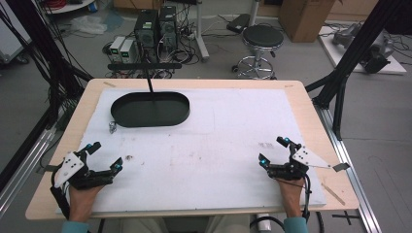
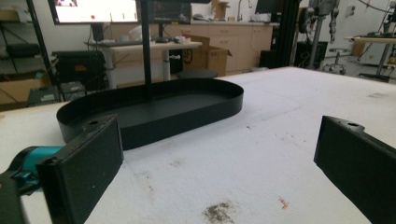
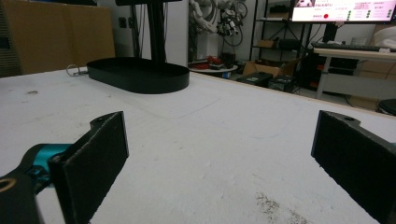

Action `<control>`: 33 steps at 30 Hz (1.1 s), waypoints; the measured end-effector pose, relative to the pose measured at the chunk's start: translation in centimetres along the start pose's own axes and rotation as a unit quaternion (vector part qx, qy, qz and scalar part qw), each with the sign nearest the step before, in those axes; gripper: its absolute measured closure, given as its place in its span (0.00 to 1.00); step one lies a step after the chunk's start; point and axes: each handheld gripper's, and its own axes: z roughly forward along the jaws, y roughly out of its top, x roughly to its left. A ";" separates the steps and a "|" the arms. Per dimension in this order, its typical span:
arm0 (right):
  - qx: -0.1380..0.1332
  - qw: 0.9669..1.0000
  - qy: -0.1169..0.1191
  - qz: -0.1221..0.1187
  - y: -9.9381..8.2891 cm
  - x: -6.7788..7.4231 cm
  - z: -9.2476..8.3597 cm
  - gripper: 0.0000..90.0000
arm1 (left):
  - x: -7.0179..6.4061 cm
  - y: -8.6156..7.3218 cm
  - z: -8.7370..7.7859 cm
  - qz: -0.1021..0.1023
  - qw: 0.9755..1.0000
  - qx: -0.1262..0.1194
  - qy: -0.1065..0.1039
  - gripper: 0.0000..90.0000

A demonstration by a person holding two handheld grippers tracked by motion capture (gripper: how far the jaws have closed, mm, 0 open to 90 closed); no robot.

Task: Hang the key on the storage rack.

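Left gripper (image 2: 219,154) gapes toward tray (image 2: 154,112); high view adds stool (image 1: 262,38).

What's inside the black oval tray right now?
The black oval tray looks empty apart from a thin black post rising from it. Its near wall hides a strip of the floor.

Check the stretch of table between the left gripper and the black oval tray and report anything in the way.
Nothing visible blocks it. Between the open left gripper and the black oval metal tray lies bare white table cover with faint stains; a small metal ring sits just beside the tray's near-left edge.
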 end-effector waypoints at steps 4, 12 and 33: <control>-0.004 1.000 -0.002 -0.007 0.0 0.1 0.0 0.04 | -0.1 0.0 0.0 0.003 1.000 0.002 0.004 0.02; -0.004 1.000 -0.004 -0.010 0.0 0.1 0.0 0.04 | 0.1 0.0 0.1 -0.007 1.000 0.004 0.006 0.02; -0.003 1.000 -0.006 -0.010 0.0 0.1 0.0 0.04 | 0.9 1.5 0.1 -0.015 0.999 0.021 0.021 0.02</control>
